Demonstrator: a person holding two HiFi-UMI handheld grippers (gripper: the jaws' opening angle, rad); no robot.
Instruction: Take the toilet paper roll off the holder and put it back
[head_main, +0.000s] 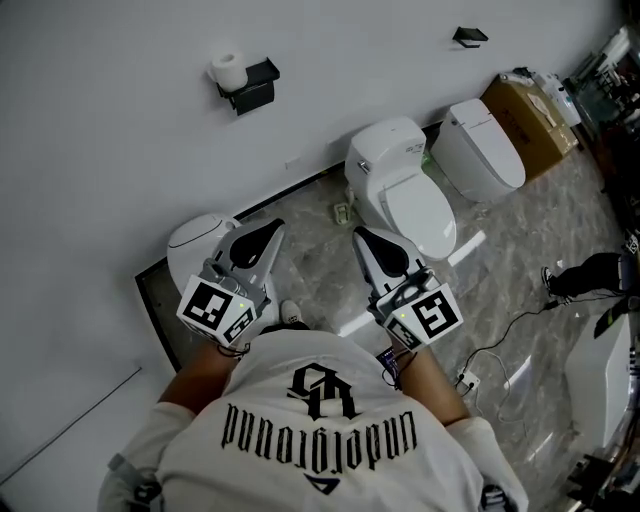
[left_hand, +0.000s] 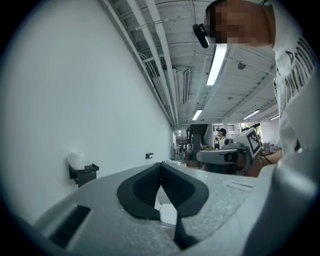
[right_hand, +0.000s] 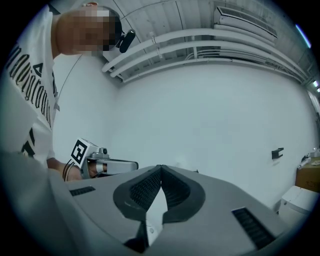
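Note:
A white toilet paper roll (head_main: 228, 68) stands on a black wall holder (head_main: 250, 88) at the upper left of the head view, and shows small in the left gripper view as the roll (left_hand: 77, 159) on its holder (left_hand: 84, 173). My left gripper (head_main: 270, 227) and right gripper (head_main: 358, 235) are held close to my body, well short of the wall. Both are shut with their tips meeting and nothing between them. The left gripper (left_hand: 161, 164) points toward the wall; the right gripper (right_hand: 160, 167) faces bare white wall.
Three white toilets stand along the wall: one (head_main: 198, 243) under my left gripper, one (head_main: 402, 185) ahead of the right, one (head_main: 480, 148) farther right. A cardboard box (head_main: 530, 118) sits beyond them. A second black holder (head_main: 469, 36) is on the wall. A cable (head_main: 500, 350) lies on the marble floor.

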